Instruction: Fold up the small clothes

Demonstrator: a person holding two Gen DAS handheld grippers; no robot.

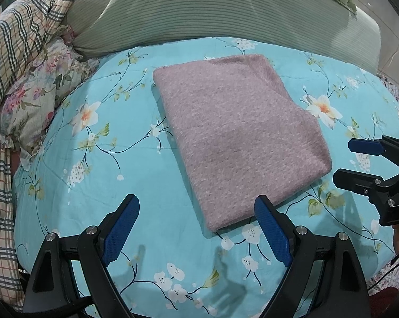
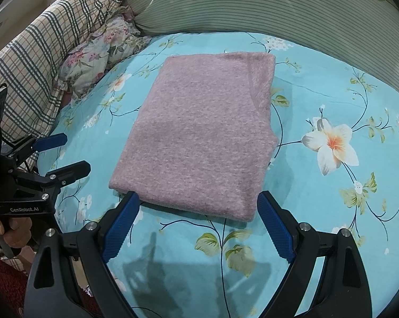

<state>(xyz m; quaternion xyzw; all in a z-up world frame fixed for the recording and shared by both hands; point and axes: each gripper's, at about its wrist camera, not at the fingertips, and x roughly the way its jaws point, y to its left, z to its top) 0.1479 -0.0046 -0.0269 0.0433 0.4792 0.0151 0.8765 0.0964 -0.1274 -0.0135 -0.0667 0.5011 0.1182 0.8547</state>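
garment: a fuzzy mauve-pink knitted garment (image 1: 236, 137), folded into a flat rectangle, is lying on the turquoise bedsheet with white blossoms (image 1: 98, 185); no pad is touching it.
landmark: every place below is being given relative to that folded garment.
left gripper: the black left gripper with blue ribbed pads (image 1: 196, 206) is hovering just before the garment's near corner, jaws standing wide apart, holding nothing; its right pad is showing in front of the garment's near edge.
right gripper: the black right gripper with blue ribbed pads (image 2: 198, 204) is hovering at the garment's near short edge, jaws spread wide and empty; the edge is sitting beyond the two pads, and whether the left pad is brushing it i cannot tell.
hands: a hand (image 2: 11, 228) is gripping the left gripper's handle, off to the garment's left in the right wrist view.
beyond the garment: a pale green ribbed pillow (image 1: 199, 10) is lying across the far side.
far left of the garment: a plaid quilt (image 1: 19, 42) and a floral cushion (image 1: 38, 98) are bunching together.
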